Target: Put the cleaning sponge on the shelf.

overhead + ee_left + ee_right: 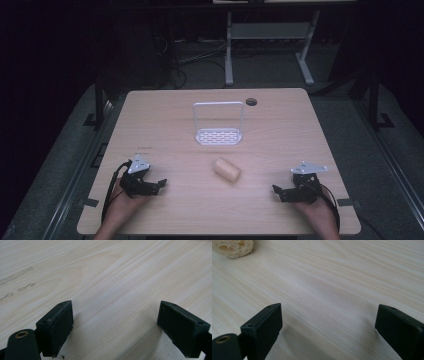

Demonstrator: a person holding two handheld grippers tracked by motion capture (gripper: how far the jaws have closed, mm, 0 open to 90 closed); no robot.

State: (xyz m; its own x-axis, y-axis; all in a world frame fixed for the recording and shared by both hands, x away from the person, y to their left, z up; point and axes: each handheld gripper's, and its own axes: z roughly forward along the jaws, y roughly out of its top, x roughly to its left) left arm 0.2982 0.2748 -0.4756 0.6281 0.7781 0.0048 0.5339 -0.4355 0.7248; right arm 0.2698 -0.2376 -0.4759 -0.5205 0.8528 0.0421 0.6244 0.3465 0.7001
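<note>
No legible text, label, brand, number or sign is found. A small dark mark on the worktop point(145, 148) near its left edge is too blurred to be read.

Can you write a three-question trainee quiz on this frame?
1. True or false: the left gripper holds the loofah piece.
2. What stands behind the loofah piece? A) white rack B) mug C) bowl
3. Fill in: the right gripper has its jaws ____.

Key: 1 false, both grippers rest with nothing between their jaws near the table's front edge; 2 A; 3 open.
</note>
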